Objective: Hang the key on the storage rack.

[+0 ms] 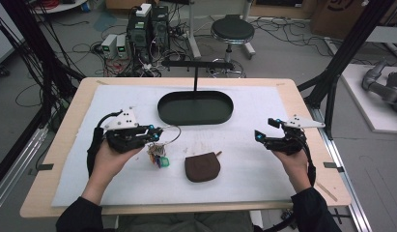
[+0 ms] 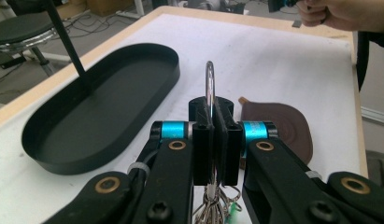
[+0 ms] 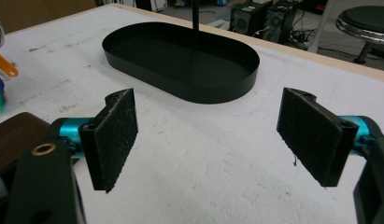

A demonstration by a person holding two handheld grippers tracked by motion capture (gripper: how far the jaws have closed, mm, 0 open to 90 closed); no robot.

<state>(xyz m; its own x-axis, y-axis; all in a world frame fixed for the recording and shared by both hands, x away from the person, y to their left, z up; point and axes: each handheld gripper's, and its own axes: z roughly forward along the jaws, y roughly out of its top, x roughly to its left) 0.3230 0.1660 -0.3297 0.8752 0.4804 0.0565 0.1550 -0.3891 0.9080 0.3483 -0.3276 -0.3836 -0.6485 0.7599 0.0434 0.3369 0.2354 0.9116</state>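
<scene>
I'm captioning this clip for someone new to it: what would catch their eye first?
Probably the left gripper, shut on a metal key ring with a bunch of keys dangling under it, left of the table's middle. Next, the black oval tray with its upright post at the far side, and the brown pouch lying near the front. The right gripper is open.

Left gripper [image 2: 213,140]: black jaws, cyan collars, brass-coloured rivets; key ring [image 2: 209,84] clamped in it, bright silver; keys [image 1: 157,155] hanging below, metallic with green, blue and orange tags. Pouch [image 1: 202,167]: dark brown, plain. Tray [image 1: 195,117]: matt black, with black post. Right gripper [image 3: 208,140]: black pads flecked with pale lint, cyan collars; grey plate on top in the high view. Table [image 1: 302,111]: pale wood edge; mat [image 1: 263,159]: white, faintly smudged. Sleeve [image 1: 312,212]: black.
</scene>
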